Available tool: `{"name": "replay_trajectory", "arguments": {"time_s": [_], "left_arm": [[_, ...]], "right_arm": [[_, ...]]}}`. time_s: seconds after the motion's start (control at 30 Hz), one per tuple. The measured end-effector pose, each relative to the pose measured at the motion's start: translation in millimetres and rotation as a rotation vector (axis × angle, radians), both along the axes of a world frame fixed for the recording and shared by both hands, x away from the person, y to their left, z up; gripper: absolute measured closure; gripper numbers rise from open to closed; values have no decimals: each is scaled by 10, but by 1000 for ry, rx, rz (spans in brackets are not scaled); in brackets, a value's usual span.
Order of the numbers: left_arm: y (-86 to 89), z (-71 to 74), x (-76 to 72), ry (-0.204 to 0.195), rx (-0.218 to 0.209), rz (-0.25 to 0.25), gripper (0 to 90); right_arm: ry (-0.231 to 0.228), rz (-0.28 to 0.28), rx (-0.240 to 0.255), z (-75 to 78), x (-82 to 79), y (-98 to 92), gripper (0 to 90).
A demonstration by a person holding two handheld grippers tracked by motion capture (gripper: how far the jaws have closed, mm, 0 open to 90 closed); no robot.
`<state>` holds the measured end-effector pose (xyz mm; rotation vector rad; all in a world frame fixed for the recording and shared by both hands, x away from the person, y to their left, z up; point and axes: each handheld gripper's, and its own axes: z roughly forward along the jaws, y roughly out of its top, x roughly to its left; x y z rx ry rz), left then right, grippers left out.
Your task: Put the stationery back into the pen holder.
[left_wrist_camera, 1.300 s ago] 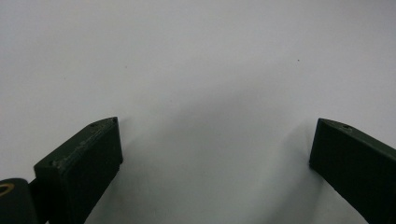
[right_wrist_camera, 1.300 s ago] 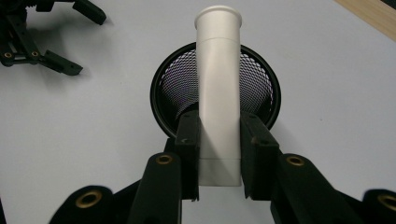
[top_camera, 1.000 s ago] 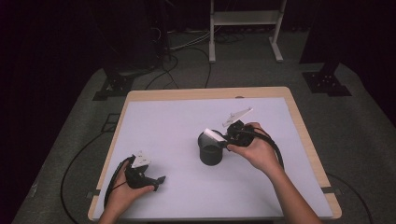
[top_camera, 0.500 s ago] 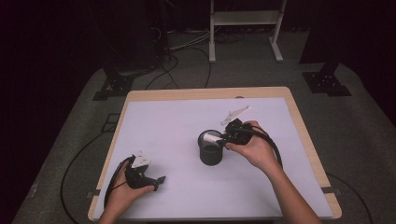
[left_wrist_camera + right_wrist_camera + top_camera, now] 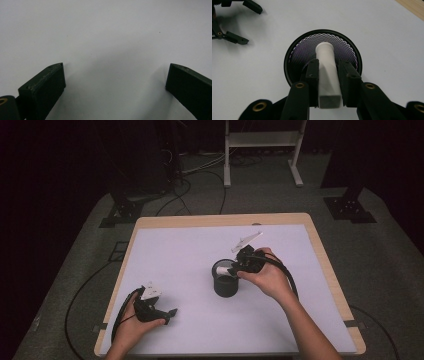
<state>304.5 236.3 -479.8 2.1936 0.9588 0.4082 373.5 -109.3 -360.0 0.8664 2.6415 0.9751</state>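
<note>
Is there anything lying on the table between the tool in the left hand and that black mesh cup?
No. In the high view, the stretch from the left gripper to the black mesh cup is bare white table.

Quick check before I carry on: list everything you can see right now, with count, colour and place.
Mesh cup: one, black, near the middle of the table, upright.
White stick: one, white, clamped in the right gripper, far end over the cup's mouth.
Table: one, white top with a wooden edge.
Stand: one, white, on the floor beyond the table.
Cables: several, black, on the floor.
Left gripper: black, open, near-left of the table.
Right gripper: black, shut on the stick.
</note>
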Motion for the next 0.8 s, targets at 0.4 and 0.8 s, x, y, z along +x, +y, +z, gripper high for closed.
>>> {"name": "replay_trajectory", "arguments": {"time_s": [0.4,0.8], "left_arm": [[0,-1,1,-2,1,0,16],[1,-2,2,-3,0,-1,16]], "right_arm": [[11,2,2,-6,73,45,704],[5,6,-12,-53,101,105,729]]}}
